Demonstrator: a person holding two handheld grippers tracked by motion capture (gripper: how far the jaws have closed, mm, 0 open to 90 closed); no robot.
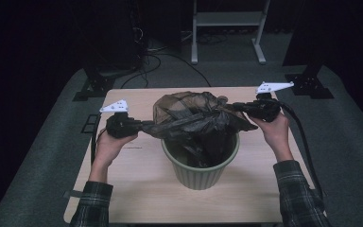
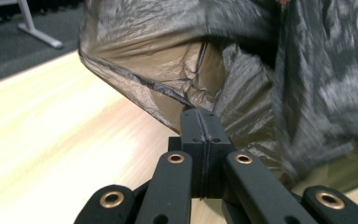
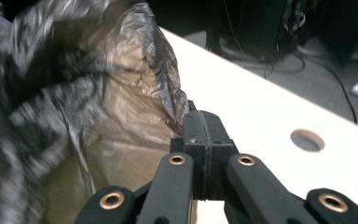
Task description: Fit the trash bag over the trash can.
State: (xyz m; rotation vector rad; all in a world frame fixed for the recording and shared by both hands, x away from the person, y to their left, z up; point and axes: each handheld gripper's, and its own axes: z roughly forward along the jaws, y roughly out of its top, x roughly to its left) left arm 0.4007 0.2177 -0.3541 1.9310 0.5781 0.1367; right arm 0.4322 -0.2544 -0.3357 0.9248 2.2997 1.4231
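Observation:
A thin dark plastic bag (image 1: 196, 118) is stretched wide over a ribbed green bin (image 1: 201, 170) in the middle of the table; part of it hangs down inside the bin. My left gripper (image 1: 144, 126) is shut on the bag's left edge, and in the left gripper view its jaws (image 2: 204, 122) are pressed together with the bag's film (image 2: 168, 65) pinched at their tips. My right gripper (image 1: 238, 107) is shut on the bag's right edge; in the right gripper view its closed tips (image 3: 202, 125) pinch the crinkled film (image 3: 121, 107).
The bin stands on a light wooden table (image 1: 142, 189) with a round hole (image 3: 307, 140) near its right side. Behind the table are a white frame's legs (image 1: 227, 28), cables on the grey floor (image 1: 170, 66) and black stand feet (image 1: 94, 85).

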